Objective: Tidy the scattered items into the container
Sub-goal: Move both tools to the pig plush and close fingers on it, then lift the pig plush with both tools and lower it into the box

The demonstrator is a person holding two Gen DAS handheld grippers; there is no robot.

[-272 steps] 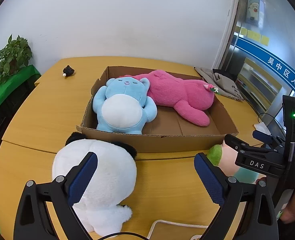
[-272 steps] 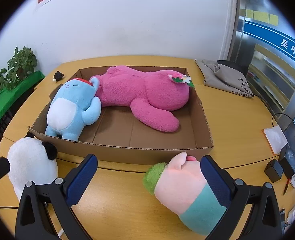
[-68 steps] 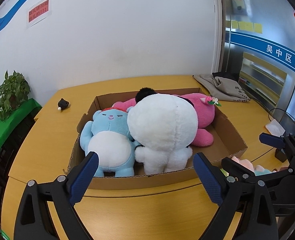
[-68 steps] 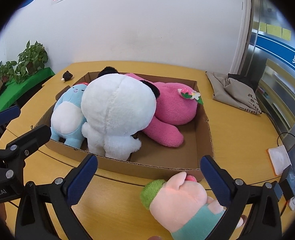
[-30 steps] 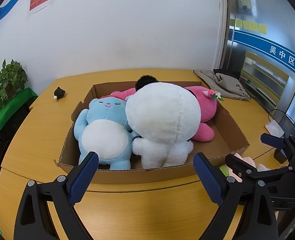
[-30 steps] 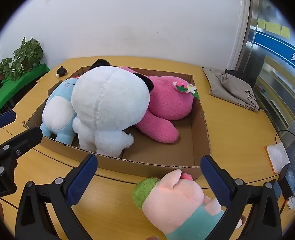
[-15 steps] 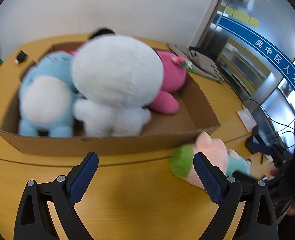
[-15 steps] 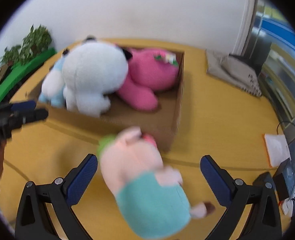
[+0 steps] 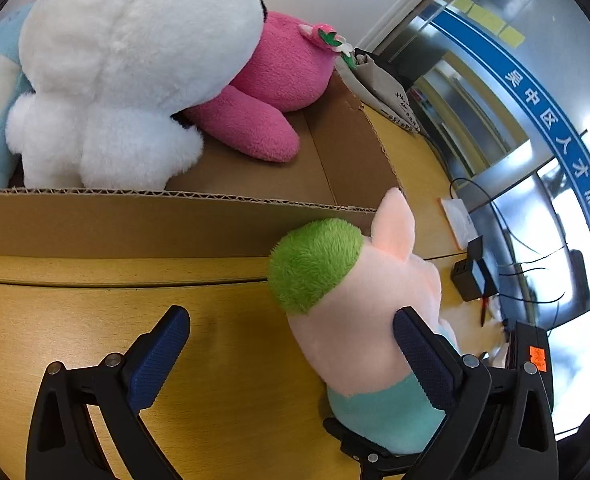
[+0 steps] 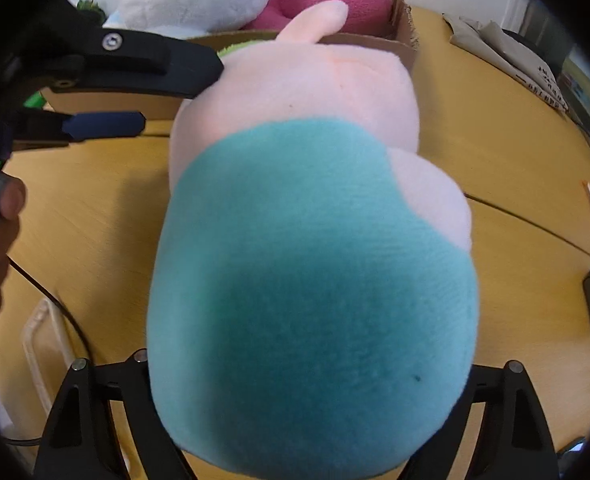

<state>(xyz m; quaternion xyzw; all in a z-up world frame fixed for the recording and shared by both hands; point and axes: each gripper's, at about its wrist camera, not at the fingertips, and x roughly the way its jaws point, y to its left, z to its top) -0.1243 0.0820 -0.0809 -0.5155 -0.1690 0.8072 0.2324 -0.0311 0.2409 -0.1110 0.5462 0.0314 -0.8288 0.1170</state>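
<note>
The last loose toy is the pig plush [image 9: 359, 320], soft pink with a green tuft and teal bottom, sitting on the surface [image 9: 95, 340] at lower right of the left view, just outside the cardboard box [image 9: 175, 224] that already has the white, pink and blue plushies. The left hand-held gripper [image 9: 291, 344] is wide open with one pad on the pig, while the right hand-held gripper [image 10: 307, 380] straddles its teal end, closure can't be told. Next it probably needs a squeeze and a lift over the near wall.

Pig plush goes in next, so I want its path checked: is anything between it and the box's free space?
Only the box's near wall stands between the pig plush and the bare floor beside the pink plush.
</note>
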